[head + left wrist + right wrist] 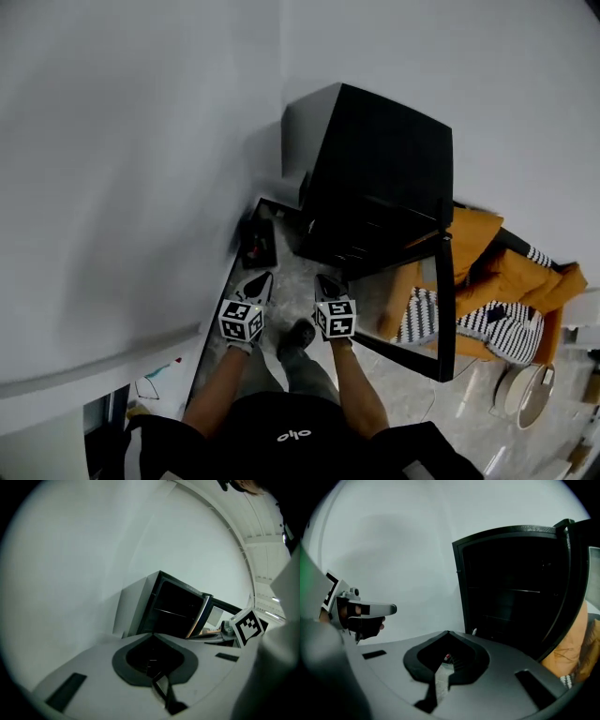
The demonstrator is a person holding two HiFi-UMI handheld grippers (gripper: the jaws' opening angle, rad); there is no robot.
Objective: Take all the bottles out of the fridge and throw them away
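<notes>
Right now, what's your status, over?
Left gripper shut, empty. Right gripper shut, empty. Fridge door open, inside dark, no bottles visible. Path to fridge looks clear.

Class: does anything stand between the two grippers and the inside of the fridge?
Nothing visible does. The fridge has its door open at the right, and the left gripper and right gripper both face its dark shelves unobstructed. No bottles can be made out inside.

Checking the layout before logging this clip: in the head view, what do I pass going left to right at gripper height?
left gripper → right gripper → open fridge door → orange cloth
</notes>
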